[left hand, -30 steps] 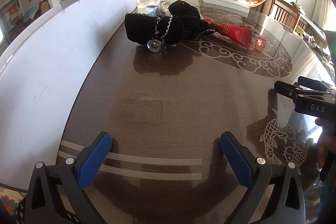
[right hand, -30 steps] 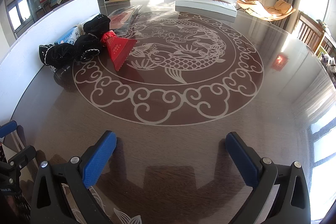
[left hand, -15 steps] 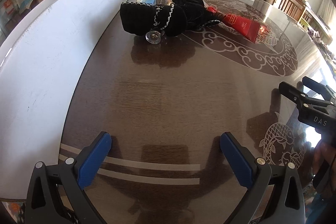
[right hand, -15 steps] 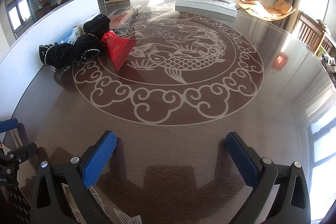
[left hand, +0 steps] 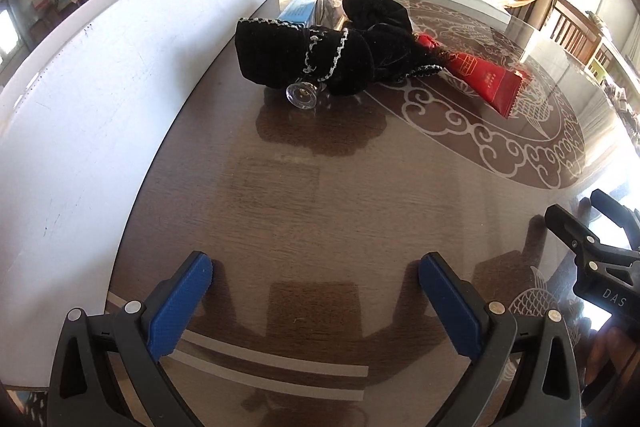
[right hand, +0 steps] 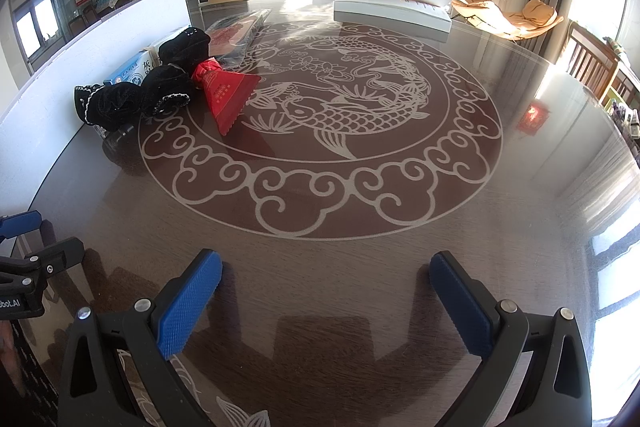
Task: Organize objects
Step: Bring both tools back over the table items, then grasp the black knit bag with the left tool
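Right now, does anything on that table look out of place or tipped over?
Yes: a small clear glass lies on its side, half buried under the black velvet cloth, jumbled against a red packet.

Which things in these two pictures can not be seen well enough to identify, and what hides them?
- Glass object, left wrist view: only a round clear end shows; the black velvet cloth covers the rest.
- Blue box, right wrist view: cloth hides part, print too small to read.
- Right claw, left wrist view: cut off by the edge.
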